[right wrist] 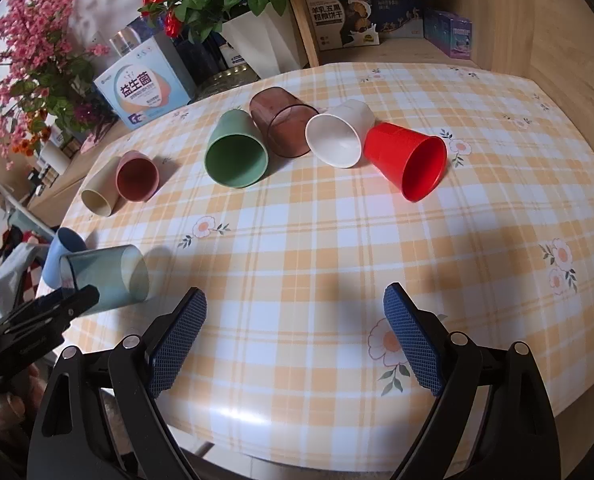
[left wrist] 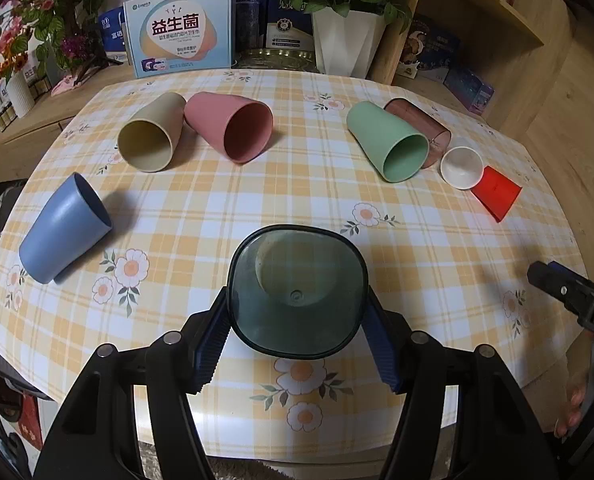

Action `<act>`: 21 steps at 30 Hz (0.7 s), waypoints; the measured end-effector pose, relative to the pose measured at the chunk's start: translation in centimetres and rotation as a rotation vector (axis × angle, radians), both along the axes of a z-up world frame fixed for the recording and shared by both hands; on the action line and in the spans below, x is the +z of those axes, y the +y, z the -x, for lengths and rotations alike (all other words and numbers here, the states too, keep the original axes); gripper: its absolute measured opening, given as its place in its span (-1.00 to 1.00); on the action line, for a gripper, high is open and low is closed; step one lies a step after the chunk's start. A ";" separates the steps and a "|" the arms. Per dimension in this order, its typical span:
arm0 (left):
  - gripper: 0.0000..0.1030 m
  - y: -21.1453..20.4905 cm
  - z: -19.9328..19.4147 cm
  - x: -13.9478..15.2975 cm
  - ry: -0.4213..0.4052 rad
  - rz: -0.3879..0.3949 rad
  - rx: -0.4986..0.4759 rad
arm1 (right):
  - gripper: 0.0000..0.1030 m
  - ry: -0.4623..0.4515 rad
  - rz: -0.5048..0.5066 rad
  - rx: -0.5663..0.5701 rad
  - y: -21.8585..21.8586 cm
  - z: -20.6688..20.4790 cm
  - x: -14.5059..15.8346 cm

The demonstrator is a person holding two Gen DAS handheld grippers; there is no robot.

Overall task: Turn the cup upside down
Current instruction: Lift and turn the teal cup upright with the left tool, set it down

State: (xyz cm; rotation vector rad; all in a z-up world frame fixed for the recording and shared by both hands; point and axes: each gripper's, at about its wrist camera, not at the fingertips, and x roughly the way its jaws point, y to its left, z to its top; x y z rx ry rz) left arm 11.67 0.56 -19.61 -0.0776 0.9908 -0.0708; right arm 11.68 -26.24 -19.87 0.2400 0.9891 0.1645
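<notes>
My left gripper (left wrist: 297, 312) is shut on a translucent teal cup (left wrist: 297, 292), held on its side with its open mouth toward the camera, just above the checked tablecloth (left wrist: 297, 200). The same teal cup (right wrist: 109, 276) shows at the left of the right wrist view, held by the left gripper's fingers (right wrist: 73, 300). My right gripper (right wrist: 295, 336) is open and empty over the front of the table. Its body appears at the right edge of the left wrist view (left wrist: 569, 296).
Several cups lie on their sides: blue (left wrist: 63, 228), beige (left wrist: 149, 136), pink (left wrist: 233, 126), green (left wrist: 389, 140), brown translucent (left wrist: 429, 120), white (left wrist: 461, 168), red (left wrist: 497, 194). A box (left wrist: 181, 28) and a white flower pot (left wrist: 349, 40) stand behind the table.
</notes>
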 end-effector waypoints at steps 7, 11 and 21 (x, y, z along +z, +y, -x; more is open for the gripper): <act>0.19 -0.1 -1.7 0.1 -0.009 -0.011 0.002 | 0.69 0.000 0.004 -0.002 -0.1 0.0 0.0; 0.19 -0.5 -3.0 -0.1 -0.012 -0.029 0.003 | 0.69 0.001 0.010 -0.003 -0.2 -0.1 0.0; 0.19 -1.0 -3.6 -0.4 -0.023 -0.044 -0.004 | 0.69 0.010 0.016 -0.012 -0.4 -0.2 -0.2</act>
